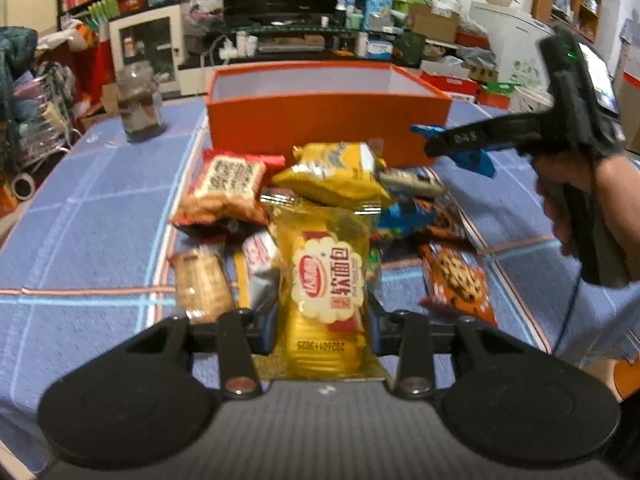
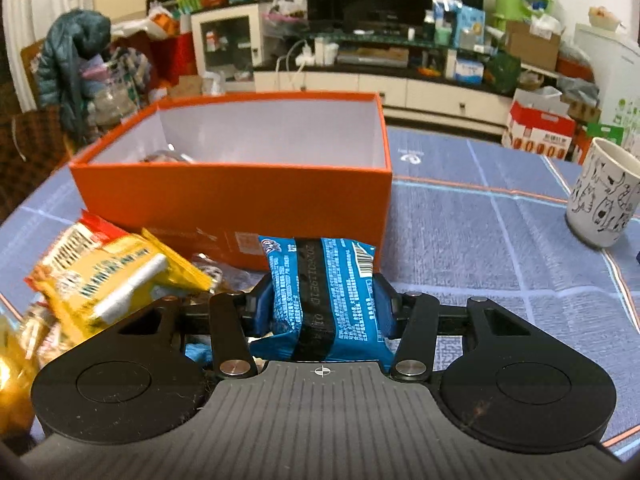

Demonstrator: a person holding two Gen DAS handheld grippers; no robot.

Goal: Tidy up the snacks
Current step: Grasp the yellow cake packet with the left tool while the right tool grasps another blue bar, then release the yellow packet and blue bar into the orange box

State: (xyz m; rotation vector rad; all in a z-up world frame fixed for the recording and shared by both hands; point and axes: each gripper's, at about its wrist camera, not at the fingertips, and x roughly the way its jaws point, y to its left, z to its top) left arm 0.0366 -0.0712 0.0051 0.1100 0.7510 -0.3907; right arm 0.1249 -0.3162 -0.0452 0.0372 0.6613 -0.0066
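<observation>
Over the snack pile, we hold one packet in each gripper.

Our left gripper (image 1: 324, 320) is clamped narrow on a yellow packet (image 1: 326, 280) above the pile (image 1: 280, 200); our right gripper (image 2: 322, 304) pinches a blue packet (image 2: 320, 296) just before the orange box (image 2: 236, 192). Its open top faces us, the near wall close behind the pile. To the right the blue cloth (image 2: 480, 260) lies bare up to a mug (image 2: 604, 196) near the edge; a jar (image 1: 140, 100) stands left of the box.

Blue checked tablecloth (image 2: 480, 248) under orange box (image 2: 240, 196), snack pile (image 1: 320, 220), mug (image 2: 604, 196), jar (image 1: 138, 100).
</observation>
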